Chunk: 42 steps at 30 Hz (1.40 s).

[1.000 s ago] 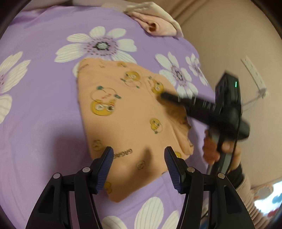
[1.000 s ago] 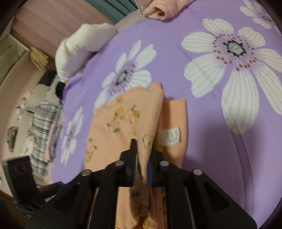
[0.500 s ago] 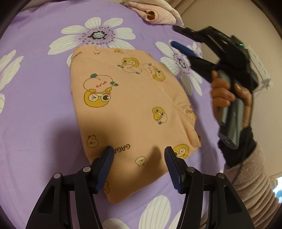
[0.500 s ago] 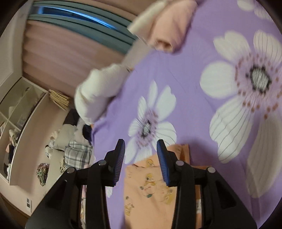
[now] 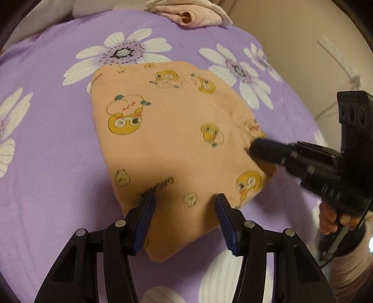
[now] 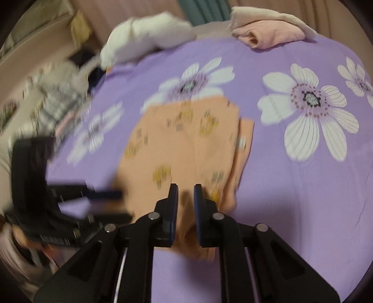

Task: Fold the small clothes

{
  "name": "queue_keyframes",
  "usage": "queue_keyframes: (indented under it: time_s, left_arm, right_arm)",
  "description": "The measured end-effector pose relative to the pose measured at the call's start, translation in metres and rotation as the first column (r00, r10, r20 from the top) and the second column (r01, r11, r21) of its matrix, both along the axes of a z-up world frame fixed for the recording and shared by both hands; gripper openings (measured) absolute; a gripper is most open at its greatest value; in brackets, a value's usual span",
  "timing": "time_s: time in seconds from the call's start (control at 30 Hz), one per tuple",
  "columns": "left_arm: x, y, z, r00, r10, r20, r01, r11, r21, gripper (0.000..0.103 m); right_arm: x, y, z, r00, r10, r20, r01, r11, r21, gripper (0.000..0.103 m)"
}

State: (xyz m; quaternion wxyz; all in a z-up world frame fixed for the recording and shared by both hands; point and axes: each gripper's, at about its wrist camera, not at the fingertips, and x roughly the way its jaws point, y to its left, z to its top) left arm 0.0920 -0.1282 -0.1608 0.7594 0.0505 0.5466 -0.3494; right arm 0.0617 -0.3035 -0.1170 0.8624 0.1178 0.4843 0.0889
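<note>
Purple bedsheet point(image 5: 58, 144) with white flowers covers a bed. On it, centre, a folded orange garment point(image 5: 167, 144) printed with cartoon ducks lies flat. Over its near edge, the left hand-held gripper point(image 5: 184, 205) hangs released, jaws apart, nothing between them. Far behind, pink folded clothes point(image 5: 186, 16) sit at the bed's edge. At right, the right hand-held gripper point(image 5: 253, 149) has just been closing; its jaws stand narrow over the garment's right edge, pinching nothing visible.

A small peach-orange garment point(image 5: 172, 144) printed with yellow cartoon ducks lay folded flat on the purple floral bedspread point(image 5: 53, 139). Its right edge showed a lower layer peeking out, with a white label there.
</note>
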Motion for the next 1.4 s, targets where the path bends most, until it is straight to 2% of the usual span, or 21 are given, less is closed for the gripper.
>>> queue_keyframes:
  time_s: [0.1, 0.2, 0.33, 0.43, 0.5, 0.6, 0.67, 0.73, 0.9, 0.97, 1.17, 1.27, 1.4]
  left_arm:
    - [-0.004, 0.001, -0.006, 1.0, -0.009, 0.017, 0.009, 1.0, 0.006, 0.052]
    - [-0.014, 0.003, -0.006, 0.999, -0.018, 0.038, 0.017, 1.0, 0.019, 0.052]
    - [-0.023, 0.008, 0.004, 0.997, -0.003, 0.075, 0.001, 0.999, 0.035, 0.052]
    - [-0.027, 0.015, 0.012, 0.994, 0.025, 0.105, -0.029, 0.999, 0.038, 0.052]
    - [-0.026, 0.019, 0.015, 0.994, 0.046, 0.102, -0.049, 0.998, 0.028, 0.052]
    - [-0.024, 0.025, 0.019, 0.992, 0.083, 0.099, -0.085, 0.996, 0.013, 0.053]
    - [-0.02, 0.028, 0.021, 0.99, 0.104, 0.091, -0.105, 0.994, 0.003, 0.059]
    - [-0.017, 0.032, 0.022, 0.988, 0.127, 0.087, -0.127, 0.992, -0.009, 0.064]
    - [-0.011, 0.037, 0.021, 0.985, 0.162, 0.065, -0.161, 0.987, -0.023, 0.064]
    - [-0.008, 0.039, 0.019, 0.984, 0.169, 0.053, -0.168, 0.985, -0.029, 0.064]
    - [0.002, 0.041, 0.016, 0.983, 0.184, 0.021, -0.183, 0.982, -0.043, 0.064]
    - [0.008, 0.041, 0.015, 0.981, 0.195, 0.009, -0.194, 0.98, -0.051, 0.074]
    - [0.016, 0.041, 0.012, 0.978, 0.208, -0.015, -0.209, 0.975, -0.072, 0.077]
  right_arm:
    - [-0.003, 0.004, -0.023, 0.998, 0.008, -0.069, -0.017, 0.992, -0.123, 0.009]
    - [-0.012, 0.004, -0.031, 0.997, -0.001, -0.082, -0.011, 0.989, -0.149, 0.009]
    - [-0.02, 0.001, -0.022, 0.997, 0.001, -0.075, -0.012, 0.989, -0.15, 0.011]
    - [-0.027, -0.004, -0.006, 0.999, -0.004, -0.032, 0.002, 0.998, -0.066, 0.014]
    - [-0.03, -0.011, 0.002, 1.0, -0.027, -0.005, 0.027, 1.0, 0.001, 0.02]
    - [-0.03, -0.02, 0.009, 0.998, -0.066, 0.01, 0.065, 0.996, 0.056, 0.038]
    - [-0.028, -0.025, 0.009, 0.996, -0.092, 0.003, 0.091, 0.991, 0.093, 0.047]
    - [-0.028, -0.031, 0.008, 0.993, -0.117, -0.006, 0.117, 0.985, 0.127, 0.05]
    - [-0.025, -0.042, 0.002, 0.985, -0.168, -0.048, 0.174, 0.966, 0.189, 0.057]
    - [-0.024, -0.046, -0.001, 0.981, -0.185, -0.064, 0.195, 0.959, 0.204, 0.064]
    - [-0.015, -0.053, -0.007, 0.976, -0.2, -0.089, 0.216, 0.948, 0.235, 0.068]
    - [-0.01, -0.058, -0.01, 0.973, -0.208, -0.1, 0.227, 0.939, 0.257, 0.07]
    - [-0.003, -0.064, -0.016, 0.968, -0.22, -0.121, 0.246, 0.928, 0.279, 0.073]
